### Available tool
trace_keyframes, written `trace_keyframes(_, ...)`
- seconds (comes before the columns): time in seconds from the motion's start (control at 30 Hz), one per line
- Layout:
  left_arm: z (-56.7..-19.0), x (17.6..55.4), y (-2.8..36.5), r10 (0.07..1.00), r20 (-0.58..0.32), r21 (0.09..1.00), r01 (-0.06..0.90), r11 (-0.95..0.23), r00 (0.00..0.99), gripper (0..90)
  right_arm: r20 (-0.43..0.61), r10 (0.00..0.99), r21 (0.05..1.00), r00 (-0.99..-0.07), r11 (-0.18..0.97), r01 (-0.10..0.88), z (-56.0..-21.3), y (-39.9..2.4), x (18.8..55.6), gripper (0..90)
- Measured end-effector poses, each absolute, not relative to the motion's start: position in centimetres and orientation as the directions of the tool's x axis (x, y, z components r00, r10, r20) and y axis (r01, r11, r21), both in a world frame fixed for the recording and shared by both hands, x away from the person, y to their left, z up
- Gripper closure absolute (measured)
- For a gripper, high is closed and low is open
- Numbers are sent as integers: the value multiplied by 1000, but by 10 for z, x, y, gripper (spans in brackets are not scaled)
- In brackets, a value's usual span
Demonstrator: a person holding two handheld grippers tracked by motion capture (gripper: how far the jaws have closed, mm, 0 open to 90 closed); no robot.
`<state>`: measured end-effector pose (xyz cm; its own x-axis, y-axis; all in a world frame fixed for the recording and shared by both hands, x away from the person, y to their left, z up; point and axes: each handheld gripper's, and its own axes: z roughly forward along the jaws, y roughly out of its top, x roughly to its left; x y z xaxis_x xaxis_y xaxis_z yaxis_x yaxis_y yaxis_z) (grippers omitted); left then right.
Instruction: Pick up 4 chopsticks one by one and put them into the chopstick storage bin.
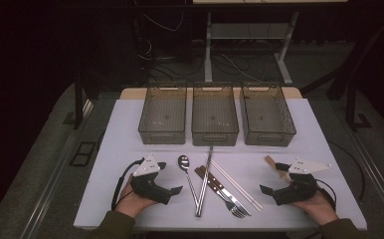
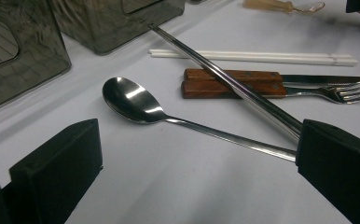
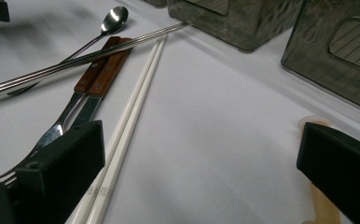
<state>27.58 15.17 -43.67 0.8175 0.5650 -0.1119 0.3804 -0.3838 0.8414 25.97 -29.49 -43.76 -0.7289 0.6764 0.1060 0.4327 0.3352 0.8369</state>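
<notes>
**Cutlery laid out, both grippers idle**

Where the white table [image 1: 130,149] ends, dark floor with cables and desk legs begins; the room beyond is unlit.

Count: 3 grey bins [image 1: 215,119] in a row at the far edge, side by side. 1 spoon [image 2: 134,100], 1 pair of steel chopsticks [image 2: 225,79], 1 pair of white chopsticks [image 3: 131,112], 1 knife [image 2: 318,79], 1 fork [image 2: 350,91], all in the middle of the table in front of the bins. 1 pale plastic spoon [image 1: 274,167] lies off to the right.

Steel chopsticks lie across the wooden handles of knife and fork, their far tip almost at the middle bin. Spoon lies just left of them; white chopsticks lie to the right, apart.

Left gripper [image 1: 172,178] sits near the spoon, jaws spread, nothing between them. Right gripper [image 1: 274,177] sits by the plastic spoon, jaws spread, nothing pinched. Each rests in 1 hand at the near edge.
</notes>
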Motion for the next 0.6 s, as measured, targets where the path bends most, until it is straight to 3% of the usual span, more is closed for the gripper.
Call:
trace_keyframes(0.23, -435, 276, 149, 551, -136, 838, 392, -379, 823, 68, 125, 678, 833, -724, 324, 448, -439, -297, 261, 11)
trace_keyframes(0.6, -433, 276, 130, 508, -155, 828, 392, -401, 847, 378, 120, 670, 834, -733, 333, 441, -439, -293, 261, 11)
